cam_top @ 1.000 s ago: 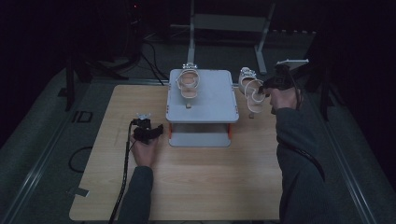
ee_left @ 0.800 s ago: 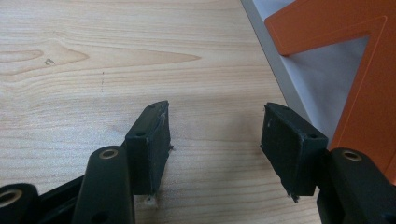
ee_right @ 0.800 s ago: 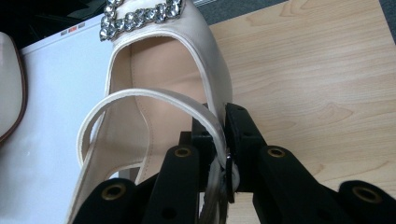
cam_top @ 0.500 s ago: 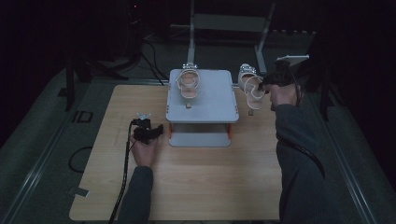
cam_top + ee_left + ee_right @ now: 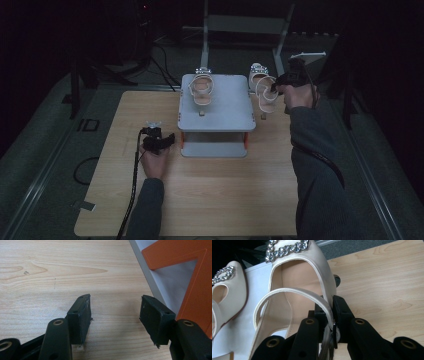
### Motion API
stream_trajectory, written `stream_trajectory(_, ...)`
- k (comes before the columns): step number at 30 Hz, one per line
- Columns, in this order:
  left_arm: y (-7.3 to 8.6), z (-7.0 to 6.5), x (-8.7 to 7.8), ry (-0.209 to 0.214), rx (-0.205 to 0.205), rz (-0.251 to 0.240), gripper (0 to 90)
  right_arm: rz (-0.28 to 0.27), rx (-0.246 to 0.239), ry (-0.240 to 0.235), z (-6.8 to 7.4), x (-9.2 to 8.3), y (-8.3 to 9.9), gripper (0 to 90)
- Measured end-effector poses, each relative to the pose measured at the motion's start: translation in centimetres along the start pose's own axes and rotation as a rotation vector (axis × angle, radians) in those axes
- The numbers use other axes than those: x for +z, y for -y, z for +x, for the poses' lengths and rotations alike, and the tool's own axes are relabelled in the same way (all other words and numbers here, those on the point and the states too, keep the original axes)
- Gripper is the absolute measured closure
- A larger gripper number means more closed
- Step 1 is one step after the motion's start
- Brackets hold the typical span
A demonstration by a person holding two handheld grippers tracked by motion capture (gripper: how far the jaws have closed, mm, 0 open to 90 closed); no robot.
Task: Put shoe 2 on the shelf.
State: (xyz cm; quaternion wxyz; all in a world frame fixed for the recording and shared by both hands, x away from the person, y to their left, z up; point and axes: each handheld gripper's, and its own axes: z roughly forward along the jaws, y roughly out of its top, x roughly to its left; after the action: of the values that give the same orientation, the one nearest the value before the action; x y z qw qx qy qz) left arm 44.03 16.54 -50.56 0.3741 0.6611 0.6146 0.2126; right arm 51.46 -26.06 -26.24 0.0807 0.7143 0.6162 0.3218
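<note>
A cream heeled sandal with a rhinestone buckle [image 5: 201, 90] stands on top of the grey two-tier rack [image 5: 220, 112]. Its twin [image 5: 264, 92] hangs just off the rack's right edge. My right gripper [image 5: 278, 86] is shut on that sandal's side strap. In the right gripper view the jaws pinch the strap of the held sandal [image 5: 294, 297] at my right gripper [image 5: 330, 312], and the other sandal [image 5: 227, 295] lies to the left on the rack top [image 5: 249, 322]. My left gripper [image 5: 159, 141] rests on the table left of the rack, open [image 5: 115, 315] with nothing between its pads.
The rack has orange supports [image 5: 190, 277] and a bare lower shelf [image 5: 214, 148]. The wooden table [image 5: 210, 195] stretches in front of it. A metal stand [image 5: 245, 22] and cables [image 5: 165, 50] lie behind the table in the dark.
My right gripper has carried the sandal slightly left and away, closer to the rack's right edge. The left gripper has stayed where it was.
</note>
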Motion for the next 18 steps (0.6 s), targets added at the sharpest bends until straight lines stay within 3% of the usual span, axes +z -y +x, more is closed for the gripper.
stream_trajectory(10, 0.0, 0.0, 0.0, 0.000, 0.001, 0.001, 42.5, -0.002, -0.004, -0.008, 1.8, -0.6, -0.5, 83.4)
stream_trajectory(18, 0.0, 0.0, 0.0, 0.001, -0.002, -0.001, 42.5, 0.008, -0.018, -0.020, 3.2, -0.1, -0.3, 83.4)
